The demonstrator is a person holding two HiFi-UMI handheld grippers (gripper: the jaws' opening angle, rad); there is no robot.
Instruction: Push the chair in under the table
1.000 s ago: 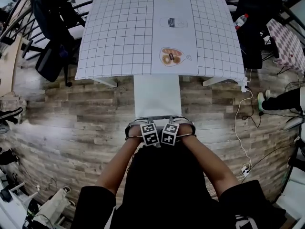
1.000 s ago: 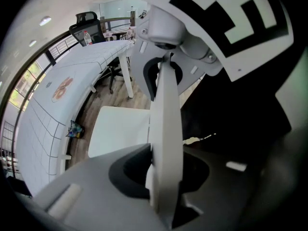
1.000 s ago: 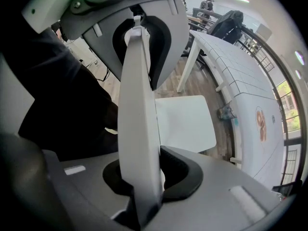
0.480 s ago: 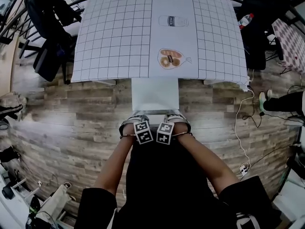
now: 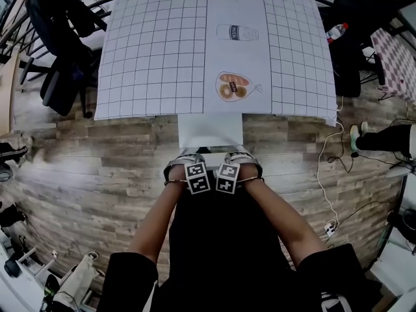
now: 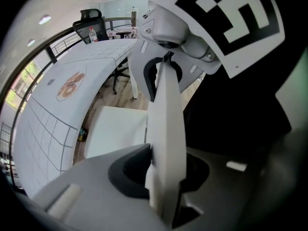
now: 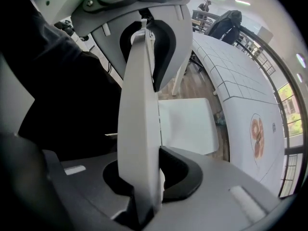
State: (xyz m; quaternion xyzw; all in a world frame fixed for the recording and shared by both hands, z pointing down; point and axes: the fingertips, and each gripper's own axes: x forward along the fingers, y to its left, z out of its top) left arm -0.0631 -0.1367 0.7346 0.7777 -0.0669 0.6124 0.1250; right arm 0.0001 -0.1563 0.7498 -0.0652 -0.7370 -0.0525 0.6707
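Observation:
A white chair stands in front of me, its seat (image 5: pixel 210 130) partly under the table (image 5: pixel 156 57), which is covered by a grid-patterned cloth. Both grippers clamp the top edge of the chair's white backrest side by side. My left gripper (image 5: pixel 184 164) is shut on the backrest (image 6: pixel 166 129), which shows edge-on between its jaws. My right gripper (image 5: pixel 242 162) is shut on the same backrest (image 7: pixel 139 119). The seat (image 6: pixel 118 129) (image 7: pixel 187 126) lies below, reaching toward the table's edge (image 6: pixel 57 95) (image 7: pixel 240 95). The chair's legs are hidden.
A black chair draped with dark clothes (image 5: pixel 58 38) stands left of the table, another dark chair (image 5: pixel 351 44) and a bottle (image 5: pixel 338 31) to the right. A white cable (image 5: pixel 325 174) runs over the wood floor to a power strip (image 5: pixel 330 227). A person's foot (image 5: pixel 356 137) is at right.
Both grippers and the chair have moved toward the table. More of the seat now lies under the cloth's edge, and less of it shows.

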